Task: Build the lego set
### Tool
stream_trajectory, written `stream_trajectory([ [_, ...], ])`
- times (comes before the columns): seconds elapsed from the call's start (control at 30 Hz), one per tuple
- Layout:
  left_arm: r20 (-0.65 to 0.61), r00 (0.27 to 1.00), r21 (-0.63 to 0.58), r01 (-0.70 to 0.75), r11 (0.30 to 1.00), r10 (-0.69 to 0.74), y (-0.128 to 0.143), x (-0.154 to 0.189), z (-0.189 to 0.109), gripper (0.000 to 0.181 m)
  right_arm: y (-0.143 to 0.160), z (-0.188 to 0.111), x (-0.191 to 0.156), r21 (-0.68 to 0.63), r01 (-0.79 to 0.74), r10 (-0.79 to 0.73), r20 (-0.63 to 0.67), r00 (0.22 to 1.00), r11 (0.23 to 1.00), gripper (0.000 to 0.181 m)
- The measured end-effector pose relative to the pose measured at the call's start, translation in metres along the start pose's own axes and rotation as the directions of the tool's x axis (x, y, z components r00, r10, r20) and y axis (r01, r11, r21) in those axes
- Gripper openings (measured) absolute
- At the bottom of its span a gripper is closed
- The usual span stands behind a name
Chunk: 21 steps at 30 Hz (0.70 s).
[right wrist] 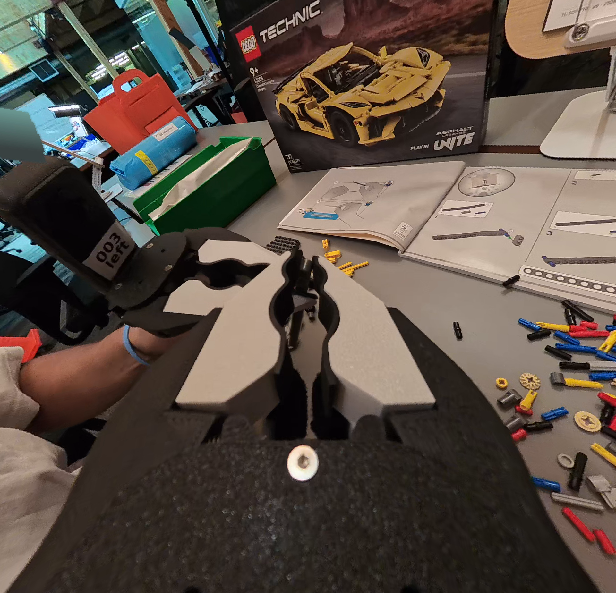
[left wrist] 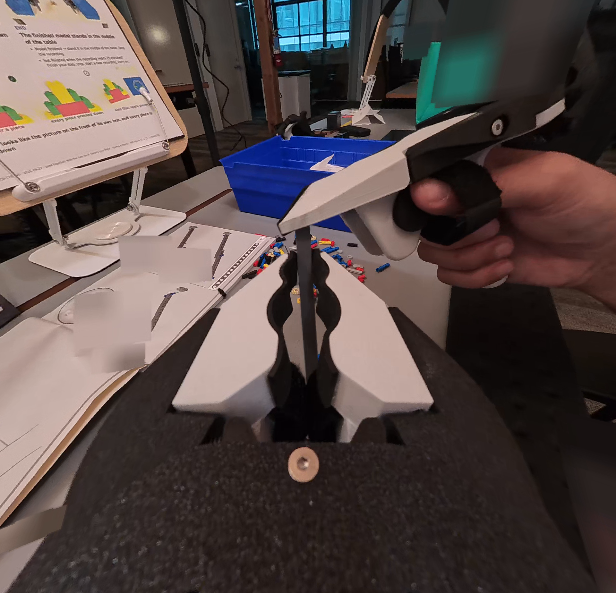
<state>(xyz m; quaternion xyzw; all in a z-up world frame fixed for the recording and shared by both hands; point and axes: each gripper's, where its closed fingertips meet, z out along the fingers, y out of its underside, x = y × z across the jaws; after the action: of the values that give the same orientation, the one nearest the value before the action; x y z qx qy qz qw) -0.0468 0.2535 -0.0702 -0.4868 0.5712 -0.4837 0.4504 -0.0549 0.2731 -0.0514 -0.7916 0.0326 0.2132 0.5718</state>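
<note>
I'm pinching the dark grey Technic beam [left wrist: 306,310] in my left gripper [left wrist: 305,267] | right gripper [right wrist: 305,267] clamping its other end | loose pins [right wrist: 573,360] lying on worktop [right wrist: 433,310]

We have two cameras, each riding on a hand-held gripper and looking forward along its jaws, close and tilted down at the surface [left wrist: 413,277].

The left wrist view faces the blue bin [left wrist: 266,177] and a window beyond, with the document stand [left wrist: 100,230] at its left.

The right wrist view faces the set's box [right wrist: 366,77], with the green bin [right wrist: 213,190] at its left.

Both views take in the open instruction booklet [left wrist: 200,297] [right wrist: 416,210], the loose pieces [left wrist: 336,253] [right wrist: 566,377] and the dark beam [left wrist: 306,310] [right wrist: 296,313], and each shows the other gripper: the right gripper [left wrist: 283,225] and the left gripper [right wrist: 266,263].
</note>
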Motion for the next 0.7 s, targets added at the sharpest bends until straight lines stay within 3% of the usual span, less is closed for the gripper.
stream_trajectory([
  [0.33, 0.014, 1.000, -0.003, 0.021, 1.000, -0.021, 0.003, -0.006, 0.000, 0.006, 0.002, 0.005, 0.003, -0.059, 0.077, -0.078, -0.020, 0.997, 0.995, 0.007],
  [0.4, 0.024, 0.999, -0.010, 0.042, 0.999, -0.041, 0.004, -0.015, -0.004, 0.006, -0.007, -0.004, 0.003, -0.030, 0.127, -0.127, -0.009, 0.992, 0.991, 0.038],
  [0.47, 0.053, 0.994, 0.004, 0.093, 0.996, -0.093, 0.004, -0.032, -0.012, 0.006, -0.007, -0.023, 0.010, -0.022, 0.186, -0.185, 0.010, 0.983, 0.982, 0.030],
  [0.57, 0.063, 0.984, 0.054, 0.165, 0.985, -0.168, 0.002, -0.048, -0.022, 0.006, 0.040, -0.036, 0.047, -0.230, 0.340, -0.361, -0.054, 0.931, 0.912, 0.031],
  [0.7, 0.038, 0.980, 0.100, 0.192, 0.976, -0.196, -0.001, -0.046, -0.023, 0.007, 0.097, -0.030, 0.067, -0.393, 0.367, -0.402, -0.007, 0.916, 0.843, 0.026],
])
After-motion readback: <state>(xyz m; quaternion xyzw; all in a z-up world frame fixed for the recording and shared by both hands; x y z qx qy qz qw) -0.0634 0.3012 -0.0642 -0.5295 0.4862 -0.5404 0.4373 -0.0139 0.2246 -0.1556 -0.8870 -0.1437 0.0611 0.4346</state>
